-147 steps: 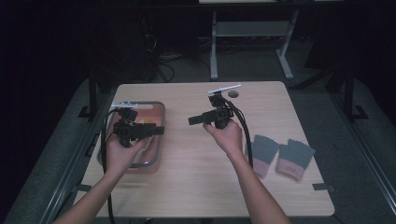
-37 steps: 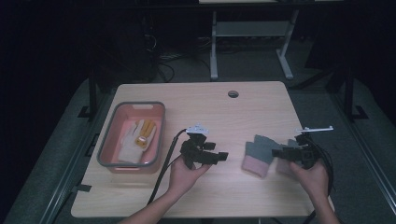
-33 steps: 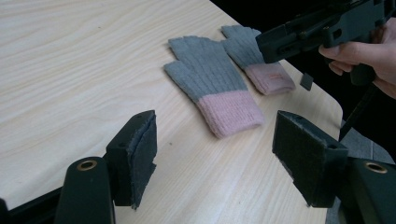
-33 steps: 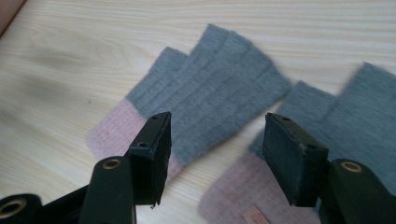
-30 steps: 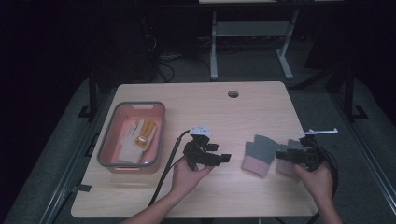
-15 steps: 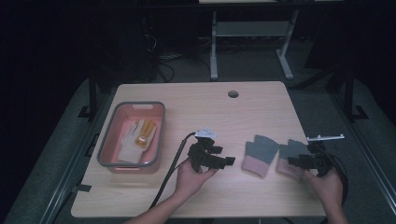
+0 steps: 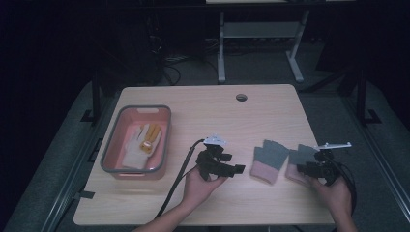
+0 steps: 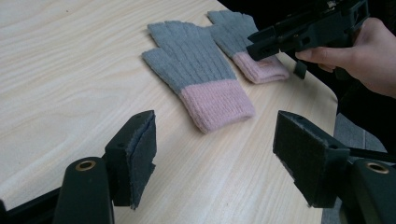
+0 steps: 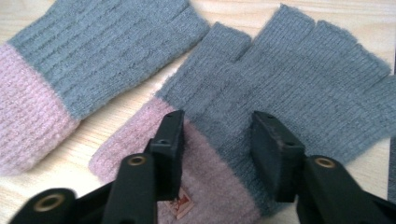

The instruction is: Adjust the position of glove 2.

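My right tool [image 9: 217, 140] sits right over the right glove [image 9: 280, 93] at the surface's [image 7: 217, 116] right edge, jaws just closing around its cuff, not yet pinching. My left tool [image 8: 215, 154] waits wide.

Table [image 7: 203, 104] fills mid frame. Pink bin [image 7: 162, 145] at left centre, light gloves inside. Left gripper [image 7: 234, 169] at lower centre, held off the near glove [image 7: 269, 159]. Right gripper [image 7: 303, 169] at lower right, over the far glove [image 7: 300, 155], jaws just been closing.
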`<action>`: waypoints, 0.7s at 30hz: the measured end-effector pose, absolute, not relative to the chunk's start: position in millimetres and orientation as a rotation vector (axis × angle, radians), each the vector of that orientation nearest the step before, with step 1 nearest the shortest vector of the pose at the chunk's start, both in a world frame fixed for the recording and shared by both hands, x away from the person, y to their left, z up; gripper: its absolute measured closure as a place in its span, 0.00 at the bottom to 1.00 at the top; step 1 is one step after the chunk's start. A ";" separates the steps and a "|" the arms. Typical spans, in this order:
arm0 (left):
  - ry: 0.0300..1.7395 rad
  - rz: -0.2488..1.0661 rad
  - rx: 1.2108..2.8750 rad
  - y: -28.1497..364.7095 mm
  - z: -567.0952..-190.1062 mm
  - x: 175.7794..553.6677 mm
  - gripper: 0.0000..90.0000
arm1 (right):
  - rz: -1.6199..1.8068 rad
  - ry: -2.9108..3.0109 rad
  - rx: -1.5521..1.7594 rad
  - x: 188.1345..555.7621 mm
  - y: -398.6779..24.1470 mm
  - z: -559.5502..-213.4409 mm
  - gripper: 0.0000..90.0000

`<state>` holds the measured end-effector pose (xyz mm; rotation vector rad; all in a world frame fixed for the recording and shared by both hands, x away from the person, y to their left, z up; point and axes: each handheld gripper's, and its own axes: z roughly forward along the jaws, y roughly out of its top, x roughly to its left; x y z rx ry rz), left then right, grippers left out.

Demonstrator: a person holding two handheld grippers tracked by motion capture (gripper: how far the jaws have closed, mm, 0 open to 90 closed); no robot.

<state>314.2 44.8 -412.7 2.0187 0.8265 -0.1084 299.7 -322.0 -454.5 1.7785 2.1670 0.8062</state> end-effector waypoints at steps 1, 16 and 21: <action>0.826 -0.104 2.020 45.4 -412.9 314.0 0.34 | 0.813 2.168 1.778 299.5 -322.2 -454.7 0.68; 0.840 -0.102 2.000 51.5 -412.6 317.0 0.34 | 0.905 2.137 1.872 298.2 -331.2 -449.0 0.91; 0.843 -0.103 2.000 51.7 -412.6 317.1 0.34 | 0.916 2.135 1.847 295.7 -329.1 -437.5 0.91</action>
